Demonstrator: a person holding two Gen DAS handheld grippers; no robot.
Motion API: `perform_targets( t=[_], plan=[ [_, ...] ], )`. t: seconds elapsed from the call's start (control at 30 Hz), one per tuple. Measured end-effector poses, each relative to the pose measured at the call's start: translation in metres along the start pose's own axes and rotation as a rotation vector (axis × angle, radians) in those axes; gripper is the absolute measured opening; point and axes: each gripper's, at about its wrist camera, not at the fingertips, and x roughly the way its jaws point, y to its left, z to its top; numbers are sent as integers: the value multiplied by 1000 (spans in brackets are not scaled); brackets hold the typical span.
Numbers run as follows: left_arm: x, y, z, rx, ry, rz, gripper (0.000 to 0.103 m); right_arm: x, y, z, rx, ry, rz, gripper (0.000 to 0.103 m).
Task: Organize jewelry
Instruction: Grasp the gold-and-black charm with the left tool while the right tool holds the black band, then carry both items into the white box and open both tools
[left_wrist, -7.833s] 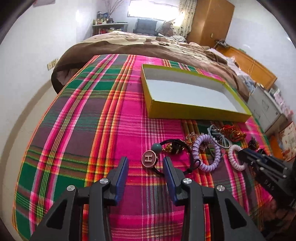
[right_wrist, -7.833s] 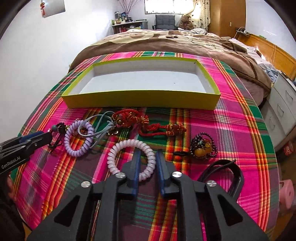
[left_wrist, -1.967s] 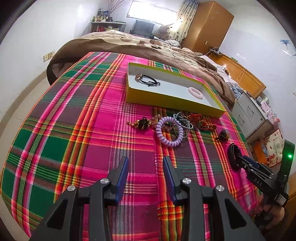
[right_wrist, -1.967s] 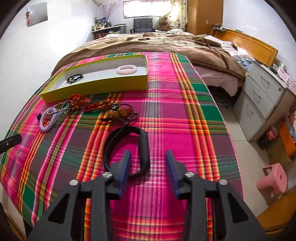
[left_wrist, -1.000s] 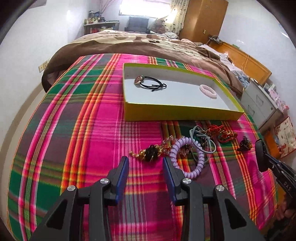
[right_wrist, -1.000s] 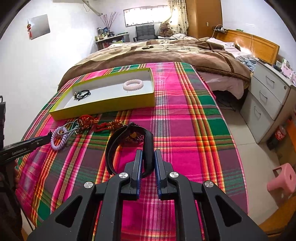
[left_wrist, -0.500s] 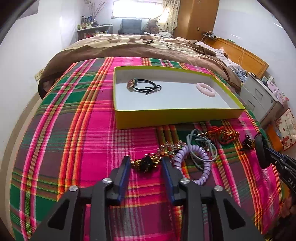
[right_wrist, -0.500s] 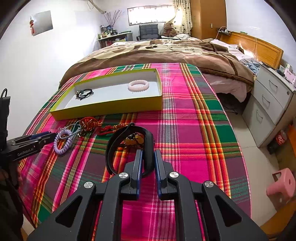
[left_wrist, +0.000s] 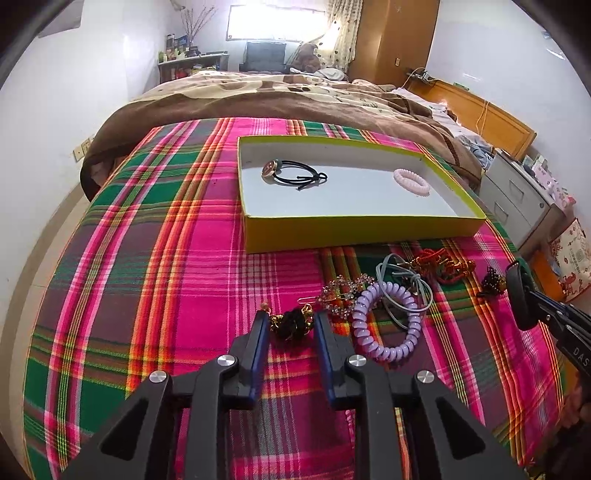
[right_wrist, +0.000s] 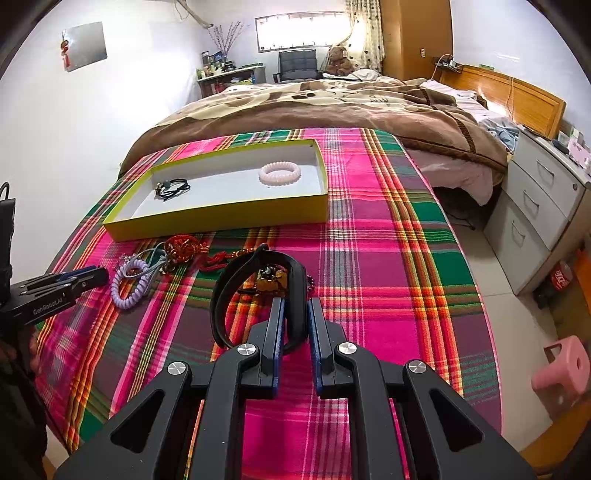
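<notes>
A yellow box (left_wrist: 362, 225) on the plaid blanket holds a black hair tie (left_wrist: 295, 173) and a pink bracelet (left_wrist: 412, 182); the box also shows in the right wrist view (right_wrist: 221, 218). My left gripper (left_wrist: 290, 325) is open, its fingers either side of a black-and-gold hair clip (left_wrist: 291, 323) on the blanket. My right gripper (right_wrist: 295, 317) is shut on a black headband (right_wrist: 236, 288) and holds it above the blanket. A purple coil tie (left_wrist: 384, 325), a jewelled brooch (left_wrist: 341, 291), grey ties (left_wrist: 402, 284) and a red knot ornament (left_wrist: 443, 266) lie in front of the box.
A dark bead bracelet with amber beads (right_wrist: 271, 282) lies under the headband. A brown duvet (right_wrist: 332, 103) covers the bed beyond the box. Grey drawers (right_wrist: 539, 206) and a pink stool (right_wrist: 561, 369) stand on the floor to the right.
My left gripper has moved forward and down, and its fingers now flank the black-and-gold clip. My right gripper closed on the headband about a second ago and has lifted it.
</notes>
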Motion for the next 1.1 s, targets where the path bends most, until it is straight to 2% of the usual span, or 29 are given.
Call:
perform_targets(
  t=[0.37,0.6,0.87,1.1],
  plan=[
    [-25,-1,5,5,-58,-6,24,0,6,5,-10,-13,11,13],
    [-41,-6,19,22,-103,-13,24,-4,13,20,-23,-35,24,13],
    [-44,-8,47,30,-129,-36,25,7,25,59,-56,-51,47,13],
    [-23,-10,76,44,-121,-38,25,40,33,101,-79,-27,64,13]
  ],
)
